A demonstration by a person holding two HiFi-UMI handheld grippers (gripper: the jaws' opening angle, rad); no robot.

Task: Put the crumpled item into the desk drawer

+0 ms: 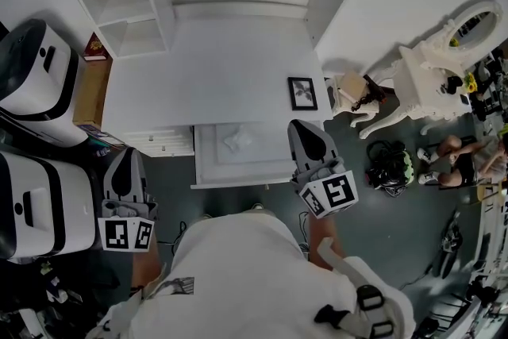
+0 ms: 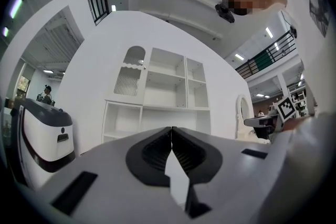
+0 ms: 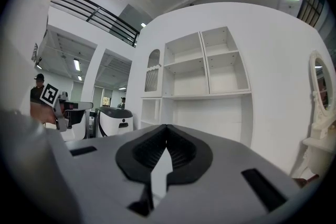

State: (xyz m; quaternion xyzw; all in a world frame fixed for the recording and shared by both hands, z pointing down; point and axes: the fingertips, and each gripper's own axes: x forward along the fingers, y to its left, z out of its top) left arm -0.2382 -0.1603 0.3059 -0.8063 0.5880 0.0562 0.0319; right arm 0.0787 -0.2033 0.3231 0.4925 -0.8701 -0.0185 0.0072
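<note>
Looking down, we saw the crumpled item [image 1: 238,140] inside the open drawer [image 1: 208,171], nearer our right gripper [image 1: 308,137] than our left gripper [image 1: 125,163] (both clenched, holding nothing).

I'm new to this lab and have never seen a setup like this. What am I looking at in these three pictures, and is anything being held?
There is no robot here: a person holds a hand-held gripper in each hand. The head view comes from a camera on the person's head, looking down at a white desk with its drawer pulled open. A crumpled white item lies in the drawer, and a small framed picture lies on the desk top. The left gripper is left of the drawer, and the right gripper is at its right front corner. The other two views come from cameras riding on each gripper, looking along its jaws toward white shelves. Both pairs of jaws are together with nothing between them, so nothing is held.
</note>
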